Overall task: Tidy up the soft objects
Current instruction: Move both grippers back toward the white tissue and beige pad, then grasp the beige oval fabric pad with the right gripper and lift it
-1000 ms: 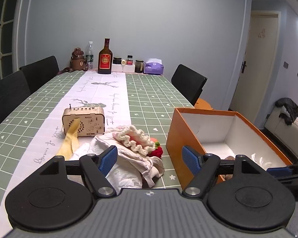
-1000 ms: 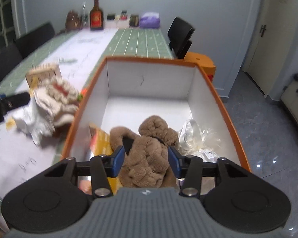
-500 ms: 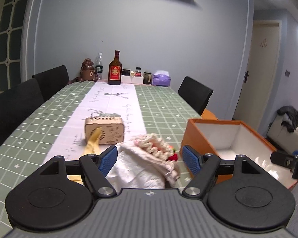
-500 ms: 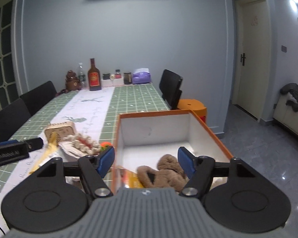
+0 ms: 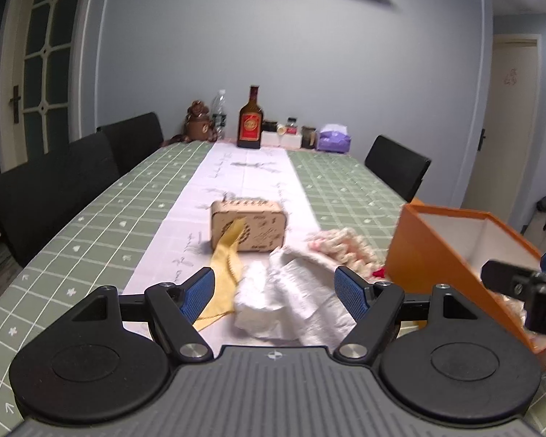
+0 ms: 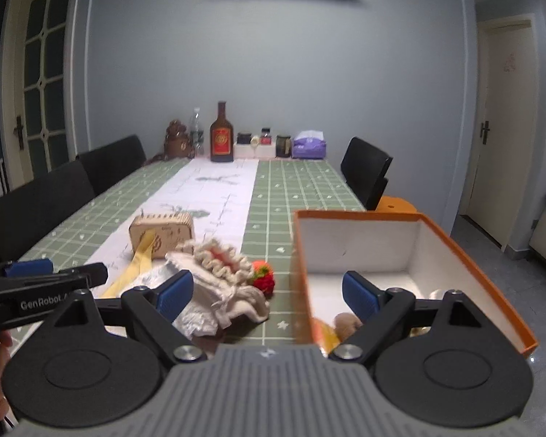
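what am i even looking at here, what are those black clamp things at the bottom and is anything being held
Each picture comes from a camera mounted on a handheld gripper; a person carries one in each hand. The black arms with blue pads at the bottom are that gripper's own two fingers. The left gripper is open and holds nothing. The right gripper has jaws that are opening, with nothing between them. On the green checked table lie a crumpled white cloth, a yellow ribbon, a knitted cream piece, a red strawberry toy and a wooden radio-shaped box. A brown plush toy lies in the orange box.
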Tool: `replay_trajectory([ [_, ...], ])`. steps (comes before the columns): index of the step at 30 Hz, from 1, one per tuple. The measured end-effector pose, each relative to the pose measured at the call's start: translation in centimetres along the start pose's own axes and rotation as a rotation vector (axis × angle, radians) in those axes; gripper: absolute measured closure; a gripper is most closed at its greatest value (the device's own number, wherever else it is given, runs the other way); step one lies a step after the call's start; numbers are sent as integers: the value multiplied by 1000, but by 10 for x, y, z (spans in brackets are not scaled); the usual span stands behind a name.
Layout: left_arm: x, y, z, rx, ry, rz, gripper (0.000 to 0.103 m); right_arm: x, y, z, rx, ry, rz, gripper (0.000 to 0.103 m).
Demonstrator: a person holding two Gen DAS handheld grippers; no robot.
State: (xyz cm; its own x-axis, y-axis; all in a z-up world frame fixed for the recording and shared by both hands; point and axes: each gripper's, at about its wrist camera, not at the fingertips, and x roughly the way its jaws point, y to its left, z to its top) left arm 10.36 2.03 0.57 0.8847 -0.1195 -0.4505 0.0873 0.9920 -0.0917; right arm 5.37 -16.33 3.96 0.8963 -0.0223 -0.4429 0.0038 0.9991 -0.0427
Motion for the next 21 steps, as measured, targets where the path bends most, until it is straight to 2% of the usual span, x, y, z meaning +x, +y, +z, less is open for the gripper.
replay_trajectory([
  [4, 12, 10, -7, 7, 25, 62, 15, 21, 21, -7, -51, 37, 1, 15],
  [7, 18, 15, -12, 19, 24, 77, 15, 36, 34, -12, -81, 62, 1, 15],
  [13, 39, 22, -22, 31, 58, 44, 15, 71, 50, -19, -119, 109, -6, 17],
  [18, 59, 23, -31, 67, 96, 34, 15, 100, 56, -21, -112, 156, -19, 24],
  [21, 68, 26, -34, 73, 107, 3, 15, 113, 54, -22, -83, 168, -12, 28],
])
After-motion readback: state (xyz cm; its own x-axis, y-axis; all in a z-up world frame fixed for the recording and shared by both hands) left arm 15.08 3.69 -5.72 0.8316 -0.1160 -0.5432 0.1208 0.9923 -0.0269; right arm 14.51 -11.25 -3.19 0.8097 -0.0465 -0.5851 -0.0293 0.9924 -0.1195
